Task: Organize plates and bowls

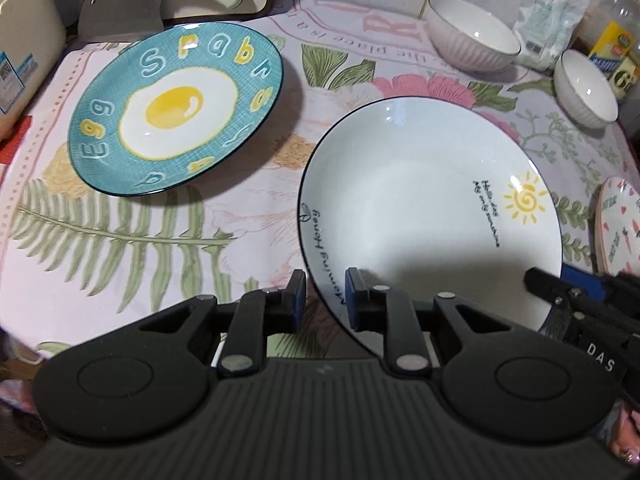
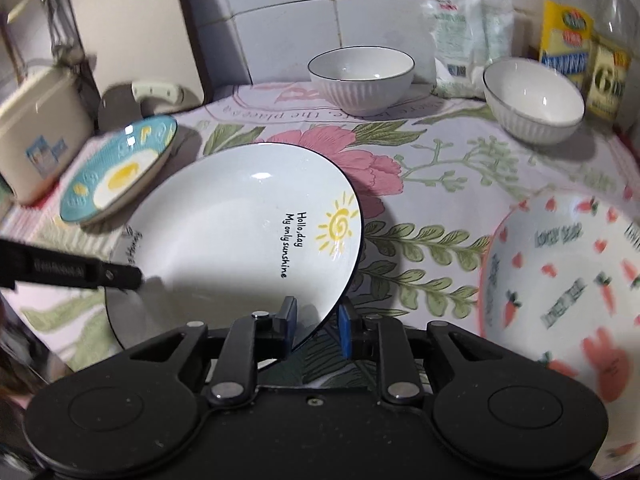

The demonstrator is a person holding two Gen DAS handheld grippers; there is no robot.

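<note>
Now each hand-held gripper straddles the white plate's rim — jaws slightly apart.

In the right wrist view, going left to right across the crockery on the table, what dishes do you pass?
Blue egg plate → white sunshine plate → first white ribbed bowl → second white ribbed bowl → carrot-patterned plate.
</note>
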